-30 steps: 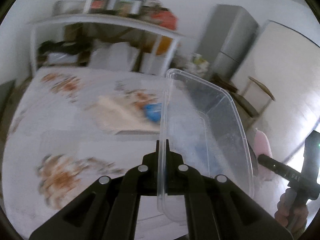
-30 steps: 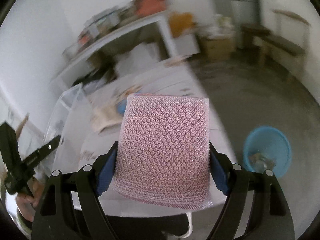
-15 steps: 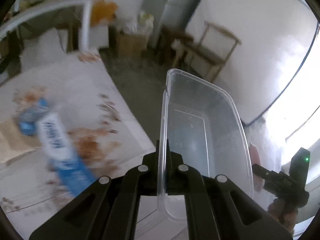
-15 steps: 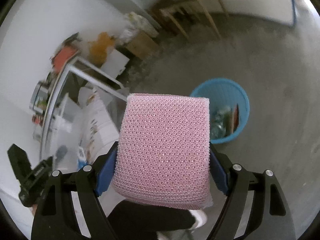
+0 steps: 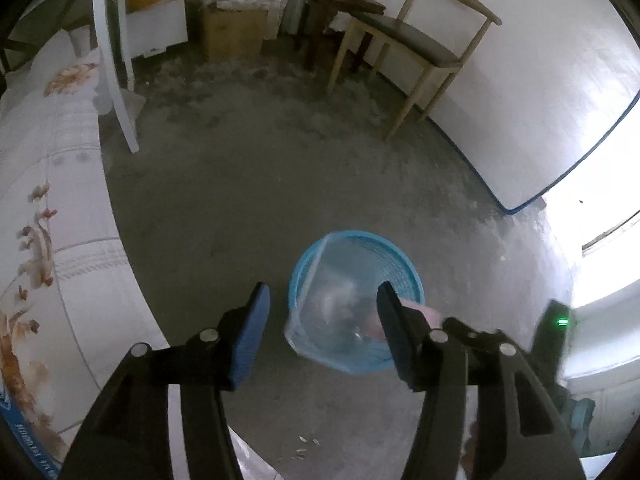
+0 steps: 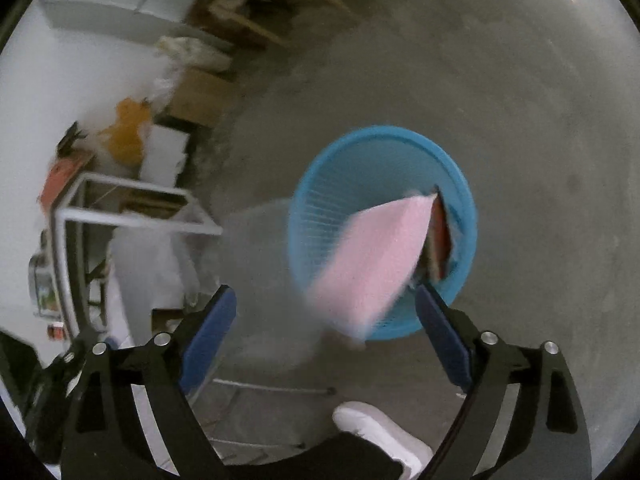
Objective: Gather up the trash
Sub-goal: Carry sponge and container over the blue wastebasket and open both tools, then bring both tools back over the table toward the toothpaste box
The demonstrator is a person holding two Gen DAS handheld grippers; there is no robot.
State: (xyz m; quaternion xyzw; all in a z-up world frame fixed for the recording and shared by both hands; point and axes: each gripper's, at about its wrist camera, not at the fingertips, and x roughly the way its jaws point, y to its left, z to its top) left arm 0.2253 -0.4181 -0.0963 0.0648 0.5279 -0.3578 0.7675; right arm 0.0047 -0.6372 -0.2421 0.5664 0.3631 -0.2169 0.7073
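A blue waste basket stands on the concrete floor below both grippers. A clear plastic container drops into it, free of my left gripper, whose jaws are opening with nothing pressed between them. A pink mesh foam piece falls blurred over the basket rim, clear of my right gripper, whose jaws are opening too. A pink corner of that foam shows behind my left gripper's right finger. Some reddish trash lies inside the basket.
A table with a flowered cloth runs along the left. A wooden chair and a cardboard box stand by the far wall. A white shelf frame is at left. A person's white shoe stands near the basket.
Both grippers swung away from the table and down over the blue basket. The left let go of the clear container and the right let go of the pink foam; both pieces now fall.
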